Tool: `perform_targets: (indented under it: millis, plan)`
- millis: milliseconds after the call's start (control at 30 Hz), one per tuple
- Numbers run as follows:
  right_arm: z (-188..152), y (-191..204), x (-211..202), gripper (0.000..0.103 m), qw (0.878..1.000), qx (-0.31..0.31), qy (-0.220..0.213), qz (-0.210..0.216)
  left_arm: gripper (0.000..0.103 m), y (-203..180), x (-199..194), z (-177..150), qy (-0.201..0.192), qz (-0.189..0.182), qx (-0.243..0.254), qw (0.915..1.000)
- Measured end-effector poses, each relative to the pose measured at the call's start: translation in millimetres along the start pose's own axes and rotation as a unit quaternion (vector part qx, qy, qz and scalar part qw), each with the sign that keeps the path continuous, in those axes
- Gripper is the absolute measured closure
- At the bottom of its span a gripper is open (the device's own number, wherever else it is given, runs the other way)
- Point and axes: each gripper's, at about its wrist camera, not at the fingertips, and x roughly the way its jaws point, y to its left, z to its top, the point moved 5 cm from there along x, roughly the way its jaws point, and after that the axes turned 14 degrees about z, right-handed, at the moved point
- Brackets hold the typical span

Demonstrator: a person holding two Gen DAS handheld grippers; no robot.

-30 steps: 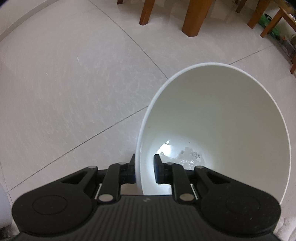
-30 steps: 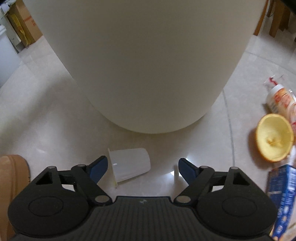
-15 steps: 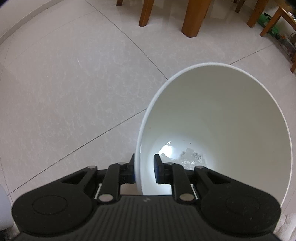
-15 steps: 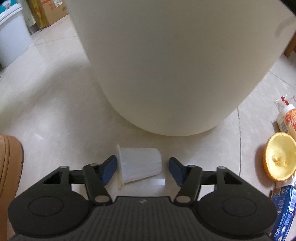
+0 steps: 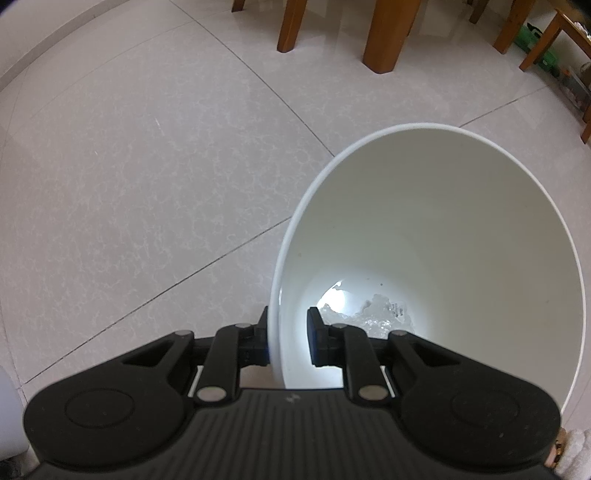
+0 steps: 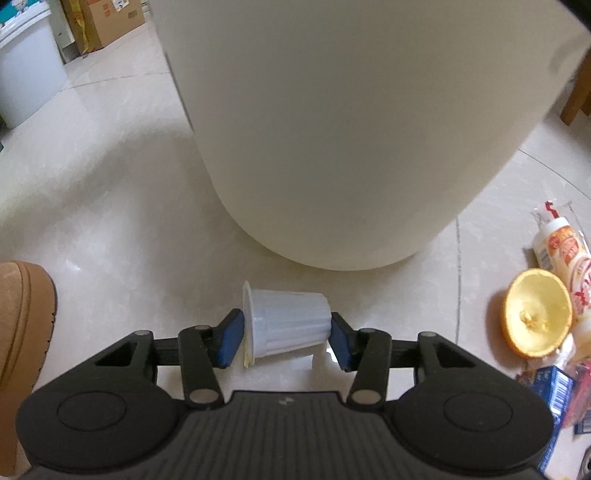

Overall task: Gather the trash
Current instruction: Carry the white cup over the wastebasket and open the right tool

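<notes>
A small white plastic cup (image 6: 291,325) lies on its side on the tiled floor, just in front of the tall white bin (image 6: 351,129). My right gripper (image 6: 286,339) has its blue pads (image 6: 231,341) against the cup's rim and base, shut on it. My left gripper (image 5: 288,339) is shut on the near rim of the bin (image 5: 424,127), one finger outside the wall and one inside. I look down into the bin, where crumpled clear plastic (image 5: 373,317) lies at the bottom.
To the right of the cup lie an orange half (image 6: 537,317), a wrapped bottle (image 6: 561,243) and a blue carton (image 6: 554,391). A brown shoe (image 6: 22,314) stands at the left. Cardboard boxes (image 6: 107,22) and a white container (image 6: 26,74) sit behind. Wooden table legs (image 5: 388,37) rise beyond the bin.
My right gripper has moved forward around the cup and its fingers have closed from wide open onto the cup's two ends. The left gripper's hold on the bin rim is unchanged.
</notes>
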Motion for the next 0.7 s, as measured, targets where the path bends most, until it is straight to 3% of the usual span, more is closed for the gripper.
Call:
perform_targets:
  millis: [433, 700]
  plan:
    - [13.9, 7.1, -129.4, 0.048, 1.000, 0.028, 0.007, -0.008, 0.087, 4.3, 5.8, -0.8, 0.005, -0.027, 0.017, 0.9995]
    - [45.4, 13.0, -216.1, 0.048, 0.999, 0.017, -0.002, -0.027, 0.087, -2.4, 9.3, -1.8, 0.013, -0.008, 0.056, 0.9983]
